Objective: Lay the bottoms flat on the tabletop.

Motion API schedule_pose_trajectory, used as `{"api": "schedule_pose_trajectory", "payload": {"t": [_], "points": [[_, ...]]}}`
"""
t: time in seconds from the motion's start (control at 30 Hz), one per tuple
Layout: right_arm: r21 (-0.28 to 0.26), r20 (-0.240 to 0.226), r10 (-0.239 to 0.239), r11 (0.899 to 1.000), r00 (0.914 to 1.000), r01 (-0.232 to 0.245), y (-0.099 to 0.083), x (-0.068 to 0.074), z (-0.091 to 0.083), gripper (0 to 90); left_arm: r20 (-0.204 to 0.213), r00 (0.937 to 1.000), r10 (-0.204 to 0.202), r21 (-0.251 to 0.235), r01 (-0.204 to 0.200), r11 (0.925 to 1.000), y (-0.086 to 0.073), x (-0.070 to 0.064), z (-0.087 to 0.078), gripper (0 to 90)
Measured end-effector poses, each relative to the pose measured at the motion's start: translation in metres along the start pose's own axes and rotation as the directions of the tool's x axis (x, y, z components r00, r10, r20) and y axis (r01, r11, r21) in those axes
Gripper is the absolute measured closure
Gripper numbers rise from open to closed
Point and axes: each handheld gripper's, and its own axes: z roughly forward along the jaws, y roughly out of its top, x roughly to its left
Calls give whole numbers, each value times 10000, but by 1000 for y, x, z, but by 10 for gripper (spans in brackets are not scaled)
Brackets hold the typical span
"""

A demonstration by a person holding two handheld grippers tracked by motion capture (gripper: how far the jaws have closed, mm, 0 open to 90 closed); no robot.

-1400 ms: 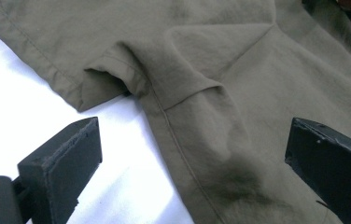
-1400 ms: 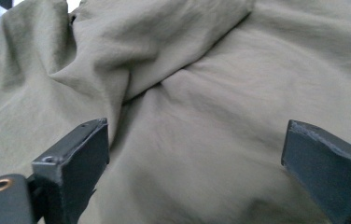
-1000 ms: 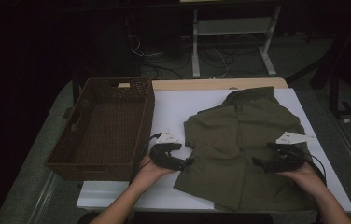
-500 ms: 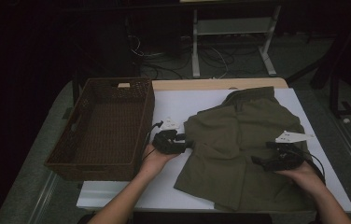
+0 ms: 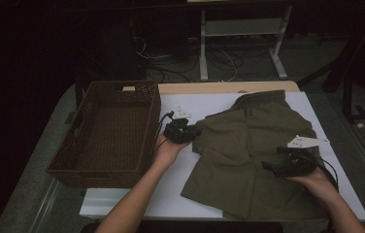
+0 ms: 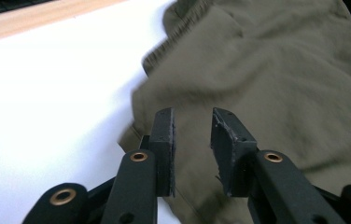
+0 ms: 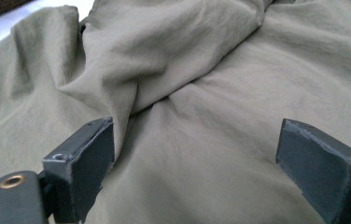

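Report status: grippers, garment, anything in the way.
Left gripper open at the garment's left edge, nothing held. Right gripper wide open over the cloth. Garment lies rumpled on the table. Basket beside it, left; nothing in the way.

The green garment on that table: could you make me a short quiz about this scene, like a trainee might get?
1. True or false: the olive garment lies inside the wicker basket.
2. Which gripper has its jaws spread wider: left gripper or right gripper?
3. What colour is the table surface under the garment?

Key: 1. False, it lies on the table beside the basket. 2. The right gripper. 3. White.
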Motion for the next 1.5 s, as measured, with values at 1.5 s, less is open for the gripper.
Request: {"api": "schedule_pose_trajectory", "payload": {"t": [1.5], "points": [[-4, 48, 20, 10000, 10000, -20, 1, -2, 0, 126, 3095, 9361, 1674, 1032, -2081, 9726, -4, -67, 36, 875]]}}
